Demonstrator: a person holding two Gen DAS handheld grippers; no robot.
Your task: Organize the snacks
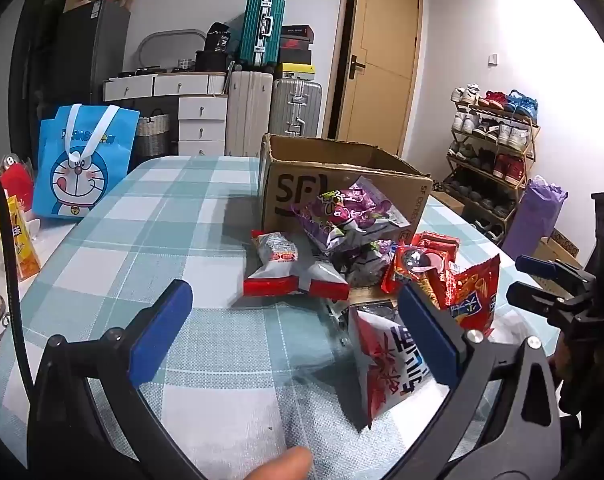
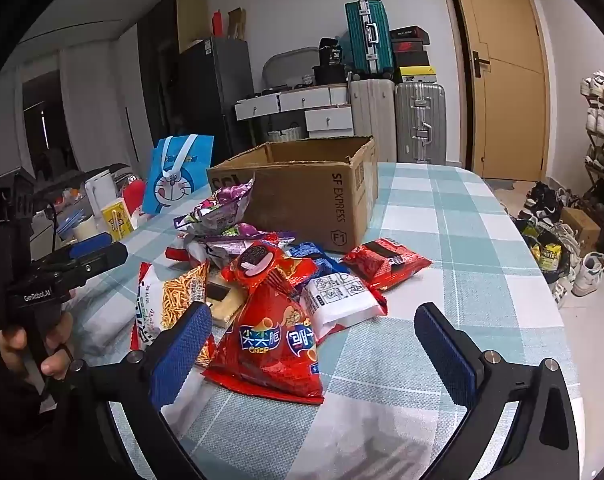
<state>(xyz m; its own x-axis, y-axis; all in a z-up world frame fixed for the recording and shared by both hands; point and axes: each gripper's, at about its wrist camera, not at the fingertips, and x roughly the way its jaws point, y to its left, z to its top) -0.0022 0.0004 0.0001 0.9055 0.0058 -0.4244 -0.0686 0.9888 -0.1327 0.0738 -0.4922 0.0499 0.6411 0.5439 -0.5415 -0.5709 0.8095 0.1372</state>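
Both grippers wide open, holding 0: left gripper (image 1: pixel 293 332) over bare cloth, right gripper (image 2: pixel 314 344) around the red chip bag (image 2: pixel 275 344), not pinching. Snack pile (image 2: pixel 269 276) sits on table by the cardboard box (image 2: pixel 302 188). Nothing sorted yet, prob all left to do; can't see inside box.

One cardboard box (image 2: pixel 302 196), one blue cartoon bag (image 2: pixel 177 180), three suitcases (image 2: pixel 420 124), roughly ten snack packets (image 2: pixel 277 336)

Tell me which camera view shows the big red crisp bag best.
The right wrist view: the red crisp bag lies whole and front-on before the open right gripper. The left wrist view shows only part of it, side-on behind a finger.
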